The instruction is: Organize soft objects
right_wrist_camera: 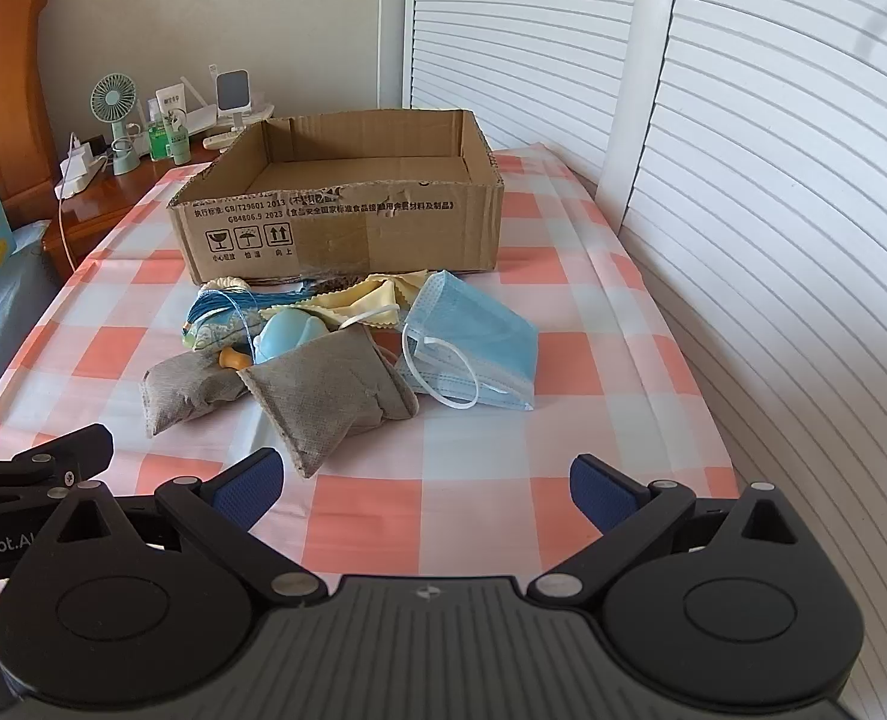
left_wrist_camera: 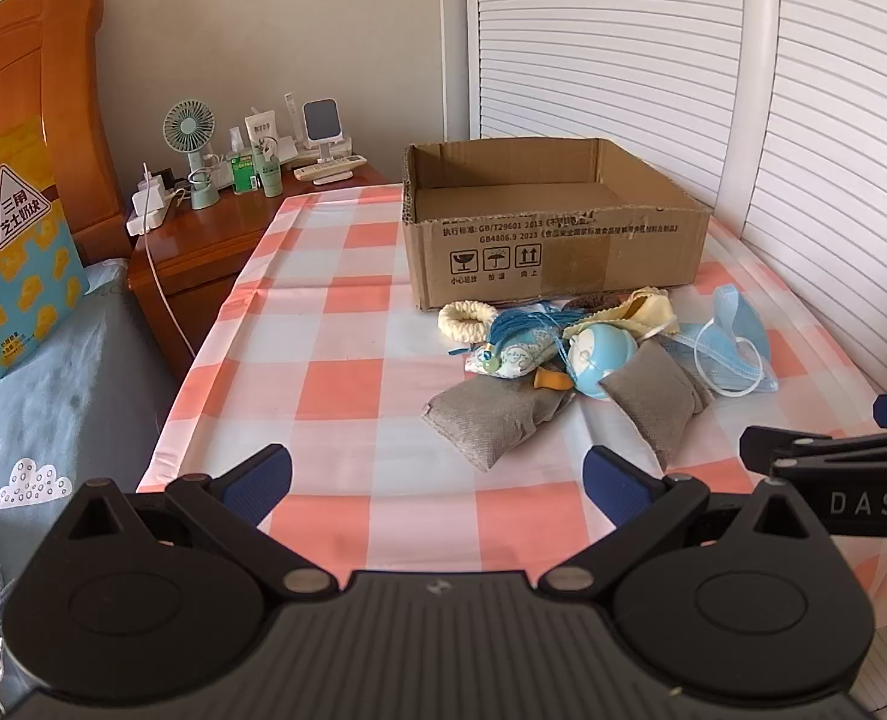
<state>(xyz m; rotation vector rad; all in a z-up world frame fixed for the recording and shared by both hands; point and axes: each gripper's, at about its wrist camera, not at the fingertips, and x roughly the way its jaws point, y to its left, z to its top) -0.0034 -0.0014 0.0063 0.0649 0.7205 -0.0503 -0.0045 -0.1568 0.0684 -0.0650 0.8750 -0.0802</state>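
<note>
On the table, just in front of the empty box, the soft things lie in one tangled heap: two grey pouches nearest the tools, a blue toy wedged between them, a tasselled sachet, a yellow cloth, a cream ring and masks on the right side. Both tools sit short of the heap, apart from it: the left tool has its jaws spread wide and holds nothing, and so does the right tool.

The main risk is the tangle. The sachet's strings and the masks' ear loops run over and under neighbours, so a lift of one piece may well drag another along and drop it on the way to the box. The pouches look limp and filled; a pinch at a corner would probably let the fill sag and the fabric slip out. The toy looks rounded and smooth, likely to squirt from the pads. The tools are near each other and could collide if both reach in at once.
</note>
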